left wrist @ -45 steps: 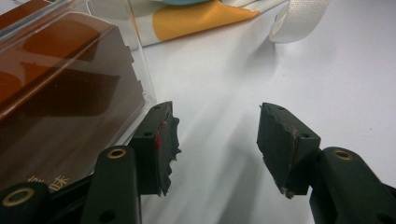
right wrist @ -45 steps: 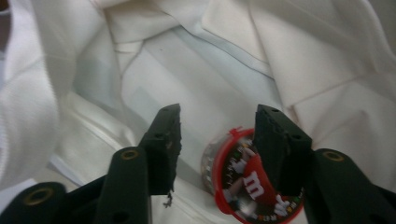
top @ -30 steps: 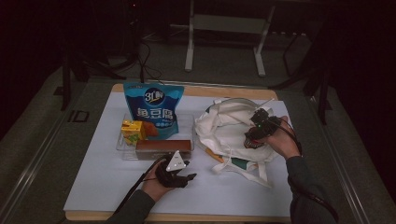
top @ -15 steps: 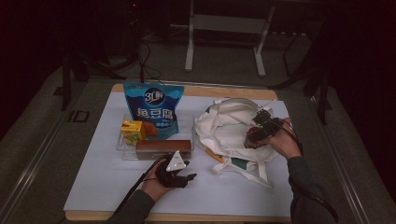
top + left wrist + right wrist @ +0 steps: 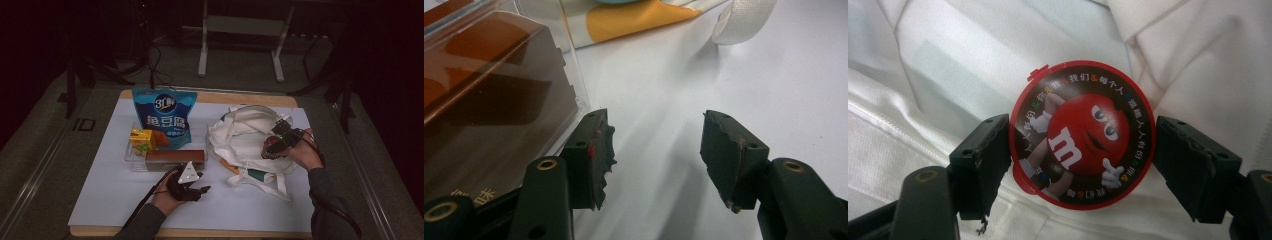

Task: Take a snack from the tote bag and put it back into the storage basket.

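Since the earlier frame the right gripper [image 5: 1082, 165] has been let open around the M&M's tub [image 5: 1082, 134], its jaws now flanking the red lid, the right one visibly clear, as the tub rests in the white tote bag [image 5: 240, 137]. The tub is judged light, rigid and slick (best taken across the lid's rim). The left gripper [image 5: 653, 150] sits open and empty on the white table cover [image 5: 110, 192] beside the clear tray [image 5: 574, 85]; the room beyond is dark.
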The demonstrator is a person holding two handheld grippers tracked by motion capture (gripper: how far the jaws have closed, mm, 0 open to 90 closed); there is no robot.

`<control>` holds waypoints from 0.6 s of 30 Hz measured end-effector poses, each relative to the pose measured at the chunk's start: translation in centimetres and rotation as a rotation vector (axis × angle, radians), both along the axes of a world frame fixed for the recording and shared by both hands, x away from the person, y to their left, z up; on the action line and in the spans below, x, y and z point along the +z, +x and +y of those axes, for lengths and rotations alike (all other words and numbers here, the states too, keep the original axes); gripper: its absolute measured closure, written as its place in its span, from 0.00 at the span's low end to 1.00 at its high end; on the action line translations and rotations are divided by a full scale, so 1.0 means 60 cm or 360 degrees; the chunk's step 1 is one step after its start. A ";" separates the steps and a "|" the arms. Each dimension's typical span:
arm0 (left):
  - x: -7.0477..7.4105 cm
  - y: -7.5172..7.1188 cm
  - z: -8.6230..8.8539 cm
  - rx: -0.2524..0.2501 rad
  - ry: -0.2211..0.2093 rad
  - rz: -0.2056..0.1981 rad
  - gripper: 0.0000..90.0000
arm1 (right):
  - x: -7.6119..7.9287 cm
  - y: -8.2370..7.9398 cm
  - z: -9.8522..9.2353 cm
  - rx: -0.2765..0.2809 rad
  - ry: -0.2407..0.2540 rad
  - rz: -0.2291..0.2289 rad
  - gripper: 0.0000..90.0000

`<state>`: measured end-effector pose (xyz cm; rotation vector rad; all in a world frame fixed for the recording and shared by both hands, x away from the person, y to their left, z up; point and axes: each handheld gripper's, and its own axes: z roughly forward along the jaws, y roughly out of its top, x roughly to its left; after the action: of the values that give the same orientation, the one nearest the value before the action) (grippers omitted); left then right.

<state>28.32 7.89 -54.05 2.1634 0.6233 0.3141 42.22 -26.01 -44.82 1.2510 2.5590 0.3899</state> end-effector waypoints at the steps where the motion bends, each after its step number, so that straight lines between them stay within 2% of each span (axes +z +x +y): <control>1: 0.000 0.000 0.000 -0.0001 -0.0001 -0.0001 0.50 | -0.002 0.000 0.001 0.0001 -0.0006 0.0006 0.26; 7: 0.000 0.000 0.000 0.0000 0.0000 -0.0002 0.50 | -0.011 0.004 0.005 -0.0003 -0.0037 0.0050 0.23; 14: 0.000 0.000 0.000 0.0001 0.0000 0.0000 0.50 | -0.020 0.007 0.003 -0.0018 -0.0040 0.0081 0.26; 18: 0.000 0.000 0.000 0.0001 0.0001 -0.0002 0.50 | -0.017 0.006 0.005 -0.0031 0.0018 0.0117 0.28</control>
<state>28.32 7.87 -54.06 2.1636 0.6238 0.3160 42.60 -25.72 -45.85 1.3169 2.6066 0.3610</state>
